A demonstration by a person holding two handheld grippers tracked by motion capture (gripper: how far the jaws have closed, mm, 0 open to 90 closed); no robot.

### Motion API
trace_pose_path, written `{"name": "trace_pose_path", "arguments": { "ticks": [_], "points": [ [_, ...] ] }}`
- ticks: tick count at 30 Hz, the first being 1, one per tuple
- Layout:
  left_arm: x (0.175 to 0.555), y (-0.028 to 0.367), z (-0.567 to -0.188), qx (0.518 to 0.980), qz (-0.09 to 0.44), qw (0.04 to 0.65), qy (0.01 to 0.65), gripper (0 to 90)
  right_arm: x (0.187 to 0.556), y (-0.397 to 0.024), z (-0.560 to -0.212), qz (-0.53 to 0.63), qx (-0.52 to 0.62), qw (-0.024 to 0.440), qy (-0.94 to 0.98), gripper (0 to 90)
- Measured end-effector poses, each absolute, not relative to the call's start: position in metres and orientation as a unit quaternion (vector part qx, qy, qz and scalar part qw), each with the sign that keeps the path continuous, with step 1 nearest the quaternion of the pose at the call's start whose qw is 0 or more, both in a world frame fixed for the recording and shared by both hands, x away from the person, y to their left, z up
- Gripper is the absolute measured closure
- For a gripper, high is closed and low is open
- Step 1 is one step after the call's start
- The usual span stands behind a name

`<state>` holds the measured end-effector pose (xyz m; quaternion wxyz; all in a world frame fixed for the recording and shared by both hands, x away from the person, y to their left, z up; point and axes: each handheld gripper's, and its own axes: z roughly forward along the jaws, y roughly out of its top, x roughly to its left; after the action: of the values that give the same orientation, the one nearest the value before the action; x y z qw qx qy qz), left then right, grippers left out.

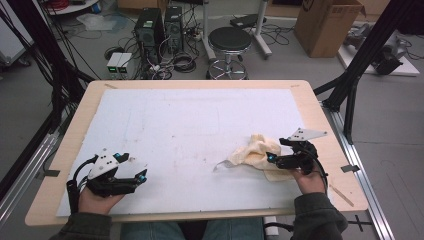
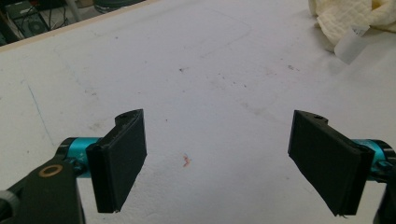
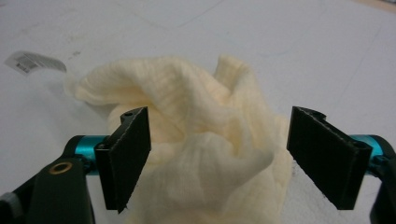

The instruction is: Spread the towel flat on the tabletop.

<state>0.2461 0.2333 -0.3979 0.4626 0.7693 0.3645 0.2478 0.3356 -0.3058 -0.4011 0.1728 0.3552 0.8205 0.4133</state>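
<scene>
A crumpled cream cloth (image 1: 257, 152) with a white tag (image 1: 222, 165) lies on the white mat, right of centre. My right gripper (image 1: 270, 159) sits at the cloth's near right side, jaws wide apart. In the right gripper view the cloth (image 3: 201, 140) bunches up between the two pads (image 3: 128, 156) without either pressing on it. My left gripper (image 1: 142, 175) rests low at the near left of the mat, open, with bare mat between its pads (image 2: 119, 161). The cloth (image 2: 348, 21) and its tag (image 2: 350, 44) appear at the top right of the left gripper view.
The white mat (image 1: 190, 125) covers most of the wooden table (image 1: 320, 115). Beyond the far edge stand a black stool (image 1: 229, 50), computer towers (image 1: 150, 30) with cables, and a cardboard box (image 1: 327, 25). Black frame legs (image 1: 360, 65) rise at the right.
</scene>
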Motion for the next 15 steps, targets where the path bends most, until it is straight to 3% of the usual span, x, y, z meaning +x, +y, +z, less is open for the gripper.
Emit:
{"name": "trace_pose_path", "arguments": {
  "ticks": [11, 15],
  "points": [
    [0.247, 0.233, -0.399, 0.77, 0.246, 0.463, 0.364, 19.7, 0.339, -0.303, -0.418, 0.39, 0.361, 0.16, 0.832, 35.5],
    [0.247, 0.232, -0.399, 0.771, 0.247, 0.463, 0.362, 19.7, 0.341, -0.3, -0.422, 0.372, 0.36, 0.156, 0.841, 43.6]
  ]
}}
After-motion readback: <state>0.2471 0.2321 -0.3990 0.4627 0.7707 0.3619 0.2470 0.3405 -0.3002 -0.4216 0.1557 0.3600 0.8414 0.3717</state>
